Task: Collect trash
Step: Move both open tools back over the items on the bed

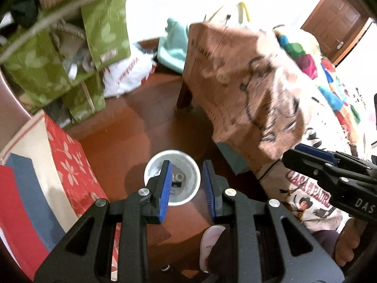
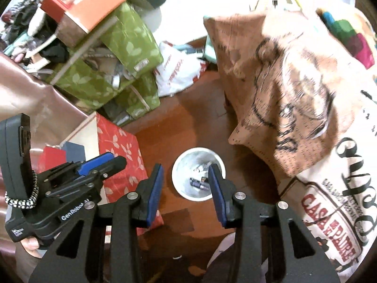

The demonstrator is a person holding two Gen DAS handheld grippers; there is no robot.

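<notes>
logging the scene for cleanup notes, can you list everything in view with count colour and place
bin: one, white, on the floor below both grippers, small trash inside
floor: reddish-brown
fabric boxes: several, green leaf print, stacked upper left
red box: one, white flower print, left of the bin
plastic bag: one, white with red print, behind
printed cloths: brown and cream, draped at right
door: brown, far right
left gripper: fingers apart, empty
right gripper: fingers apart, empty

Red-brown floor (image 2: pixel 188 108) under white cup (image 2: pixel 198 173), red floral box (image 2: pixel 120 155), green boxes (image 2: pixel 99 80).
</notes>
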